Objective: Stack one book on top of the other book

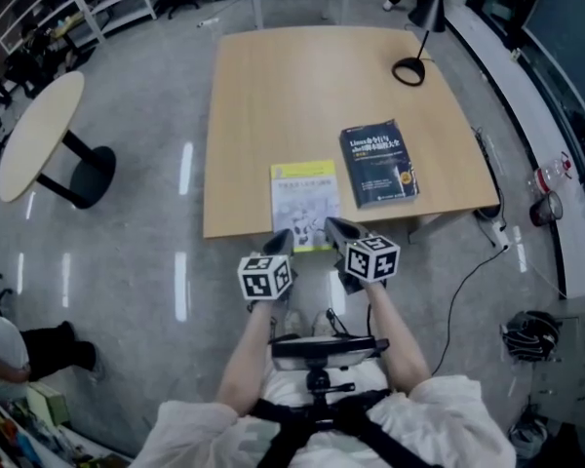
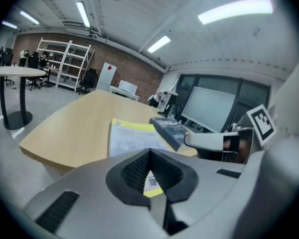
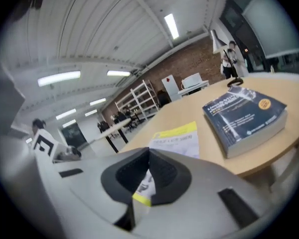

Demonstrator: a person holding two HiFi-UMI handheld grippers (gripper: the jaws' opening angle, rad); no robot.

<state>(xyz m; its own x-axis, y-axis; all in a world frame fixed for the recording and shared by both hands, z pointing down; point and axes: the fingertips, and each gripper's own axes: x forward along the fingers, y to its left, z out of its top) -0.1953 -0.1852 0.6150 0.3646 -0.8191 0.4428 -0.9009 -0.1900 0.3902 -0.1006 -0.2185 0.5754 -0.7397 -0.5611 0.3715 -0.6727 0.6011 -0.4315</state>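
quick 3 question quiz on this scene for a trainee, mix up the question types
1. Multiple choice: which book lies nearer the near edge of the table?
A) the yellow book
B) the blue book
C) neither, they are stacked

2. True or false: one book already lies on top of the other.

3. Fill in the blank: the jaws of the left gripper and the right gripper are both ____, with nothing held.

Key: 1 A; 2 false, the books lie side by side on the table; 3 shut.
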